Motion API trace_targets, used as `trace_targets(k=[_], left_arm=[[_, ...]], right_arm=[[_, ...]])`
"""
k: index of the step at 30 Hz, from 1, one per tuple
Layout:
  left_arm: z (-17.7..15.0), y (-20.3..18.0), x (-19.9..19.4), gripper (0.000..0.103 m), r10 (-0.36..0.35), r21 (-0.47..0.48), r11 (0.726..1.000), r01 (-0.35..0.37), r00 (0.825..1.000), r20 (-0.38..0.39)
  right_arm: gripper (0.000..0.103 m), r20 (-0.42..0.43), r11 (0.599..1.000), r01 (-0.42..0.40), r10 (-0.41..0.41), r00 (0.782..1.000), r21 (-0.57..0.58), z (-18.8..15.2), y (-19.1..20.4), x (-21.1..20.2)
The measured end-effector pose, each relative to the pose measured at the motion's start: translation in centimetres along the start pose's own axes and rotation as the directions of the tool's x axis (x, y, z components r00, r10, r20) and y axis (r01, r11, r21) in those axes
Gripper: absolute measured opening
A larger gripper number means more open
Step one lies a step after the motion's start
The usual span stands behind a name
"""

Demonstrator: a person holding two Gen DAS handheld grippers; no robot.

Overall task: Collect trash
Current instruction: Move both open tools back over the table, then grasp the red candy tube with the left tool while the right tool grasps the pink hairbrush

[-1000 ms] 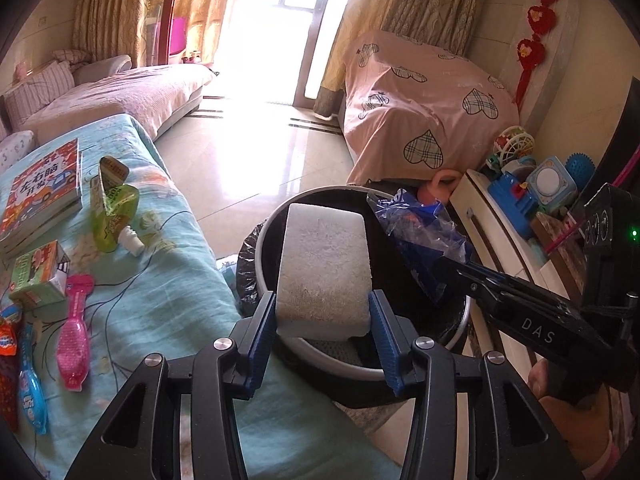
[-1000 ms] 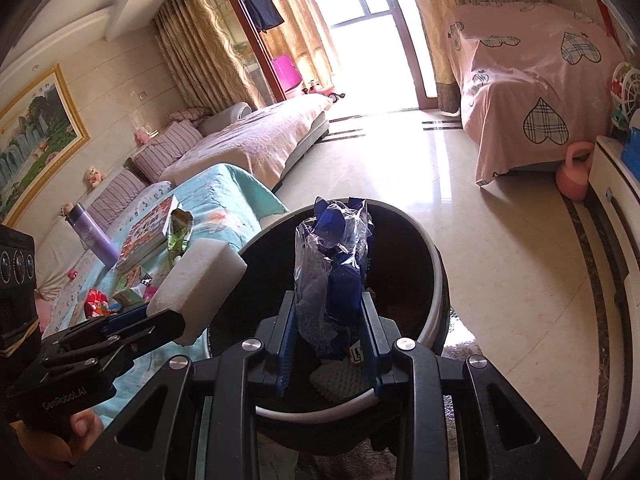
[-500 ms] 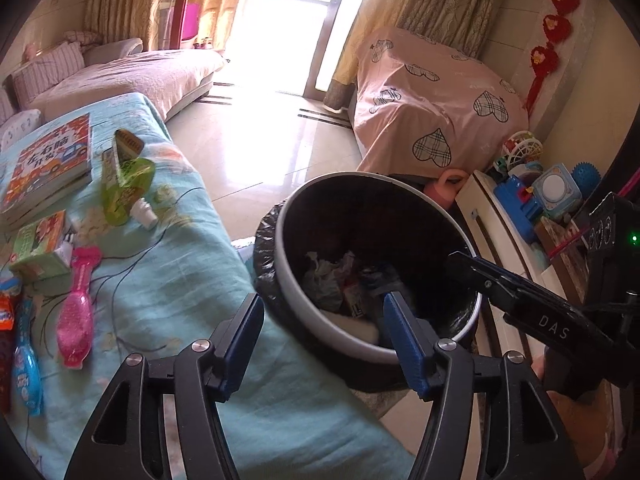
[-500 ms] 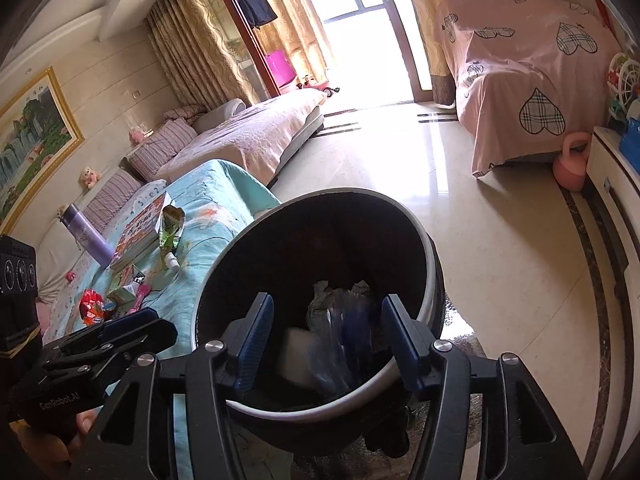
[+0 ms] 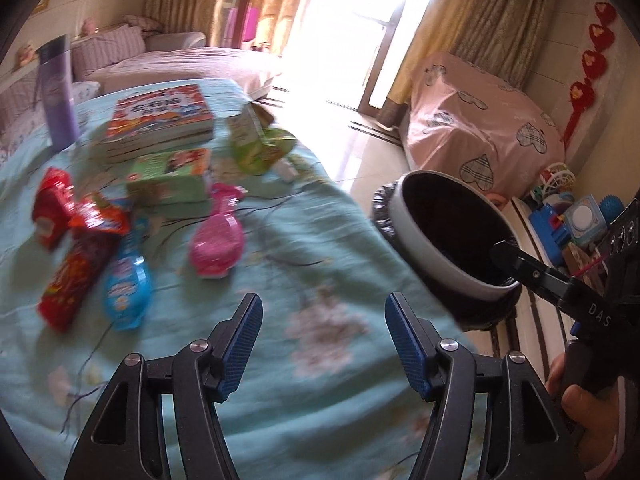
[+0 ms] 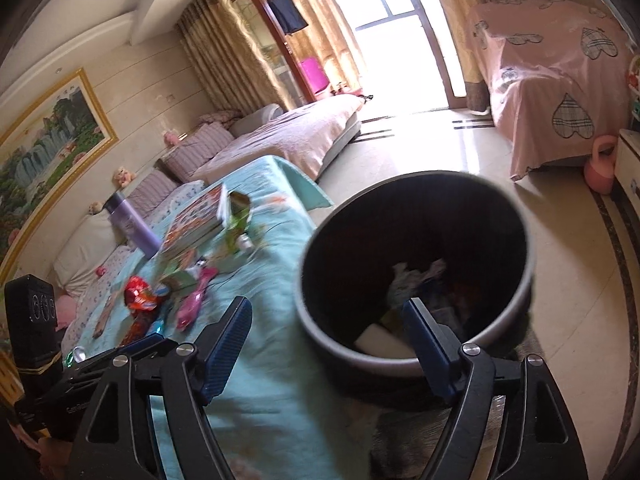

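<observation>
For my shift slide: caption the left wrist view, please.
Open, empty left gripper over the teal bedspread, snack wrappers ahead, trash bin at right.

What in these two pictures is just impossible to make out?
- Left wrist view: the bin's contents, hidden by its near wall and dark inside.
- Left wrist view: print on the red wrappers and the book, smeared by motion blur.
- Right wrist view: the trash pile, partly behind the right gripper's finger.

Bench (image 5: 304, 248), under a turquoise flowered cloth. On it I count: purple bottle (image 5: 60, 92), picture book (image 5: 160, 116), green box (image 5: 172, 176), green pouch (image 5: 260, 148), pink pouch (image 5: 218, 240), blue pouch (image 5: 128, 288), red wrappers (image 5: 76, 240). Floor (image 6: 560, 248): bin (image 6: 416, 264).
</observation>
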State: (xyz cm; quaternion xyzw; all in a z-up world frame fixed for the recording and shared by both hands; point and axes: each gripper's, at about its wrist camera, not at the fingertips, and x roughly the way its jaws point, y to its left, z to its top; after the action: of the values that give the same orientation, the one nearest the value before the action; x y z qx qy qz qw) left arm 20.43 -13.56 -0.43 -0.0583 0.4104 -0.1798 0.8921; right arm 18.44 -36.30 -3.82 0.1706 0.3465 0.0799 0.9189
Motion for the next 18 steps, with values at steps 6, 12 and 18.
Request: trace_targets(k=[6, 12, 18], left_arm=[[-2.2, 3.6, -3.9, 0.063, 0.073, -0.058, 0.996, -0.071, 0.997, 0.034], [-4.0, 6.8, -6.3, 0.063, 0.122, -0.124, 0.985, -0.118, 0.992, 0.026], [-4.3, 9.1, -7.6, 0.063, 0.156, -0.163, 0.975, -0.149, 0.987, 0.03]], right_arm=[[0.08, -0.049, 0.998, -0.055, 0.053, 0.997, -0.033, -1.8, 4.0, 1.6], [0.08, -0.086, 0.993, -0.093, 0.086, 0.993, -0.071, -3.4, 8.0, 3.0], [0.08, -0.134, 0.987, -0.124, 0.109, 0.985, -0.107, -4.3, 10.8, 4.9]])
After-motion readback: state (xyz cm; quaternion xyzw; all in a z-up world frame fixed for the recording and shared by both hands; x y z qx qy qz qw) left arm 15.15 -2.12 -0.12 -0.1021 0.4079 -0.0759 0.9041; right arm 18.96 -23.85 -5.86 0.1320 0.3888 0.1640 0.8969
